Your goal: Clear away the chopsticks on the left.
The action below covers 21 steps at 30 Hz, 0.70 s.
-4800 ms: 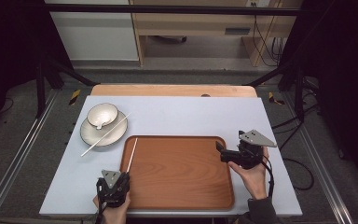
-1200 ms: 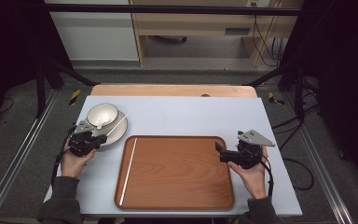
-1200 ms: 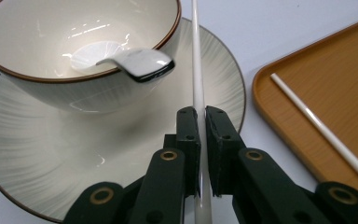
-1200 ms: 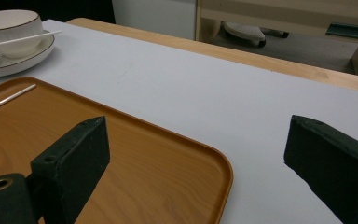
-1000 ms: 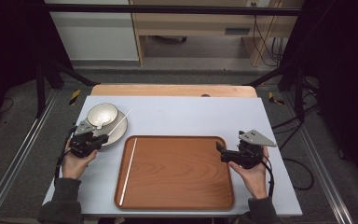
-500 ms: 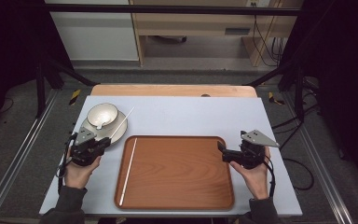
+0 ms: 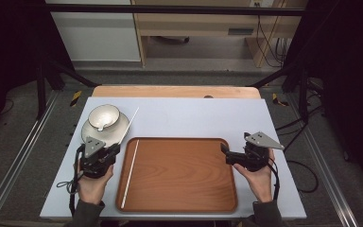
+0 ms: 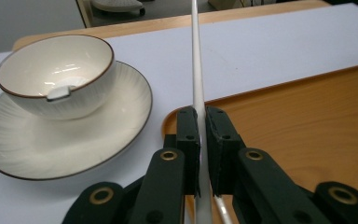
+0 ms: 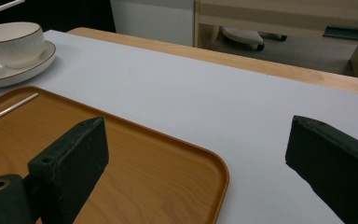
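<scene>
Chopstick number one (image 8: 196, 70), thin and white, is being clamped between the closed jaws of the left gripper (image 7: 108, 152), its far end being carried up past the bowl (image 7: 104, 117) and saucer (image 7: 93, 133) at the table's left, just off the tray's left rim. Further right, a second chopstick (image 7: 130, 166) is being left lying along the left edge of the wooden tray (image 7: 179, 175). At the tray's right rim, the right gripper (image 7: 226, 152) is being held with its jaws wide apart, nothing being gripped between them.
</scene>
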Motion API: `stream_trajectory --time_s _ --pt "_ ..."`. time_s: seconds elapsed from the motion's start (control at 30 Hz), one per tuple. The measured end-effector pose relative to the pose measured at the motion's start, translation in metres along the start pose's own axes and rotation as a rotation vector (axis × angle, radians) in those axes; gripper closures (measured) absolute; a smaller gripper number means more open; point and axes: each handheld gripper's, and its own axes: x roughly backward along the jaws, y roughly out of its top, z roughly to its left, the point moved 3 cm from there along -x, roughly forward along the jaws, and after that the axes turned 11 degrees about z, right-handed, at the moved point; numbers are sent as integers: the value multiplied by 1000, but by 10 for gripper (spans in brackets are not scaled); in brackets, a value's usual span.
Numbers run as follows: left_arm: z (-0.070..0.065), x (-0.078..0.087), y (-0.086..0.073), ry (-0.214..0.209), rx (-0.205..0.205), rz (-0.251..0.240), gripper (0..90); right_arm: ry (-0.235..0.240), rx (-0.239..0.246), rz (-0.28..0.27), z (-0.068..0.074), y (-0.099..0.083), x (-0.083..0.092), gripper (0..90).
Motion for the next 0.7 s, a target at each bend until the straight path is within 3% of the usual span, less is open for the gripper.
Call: stream_trajectory --time_s 0.27,0.57,0.7 --pt "-16 6 -22 43 117 -37 841 0 1 5 0 0 -1 62" --pt "-33 4 -47 37 170 -58 841 -2 13 9 3 0 -3 63" --pt "-40 -2 -54 43 161 -34 841 0 14 13 4 -1 -4 63"
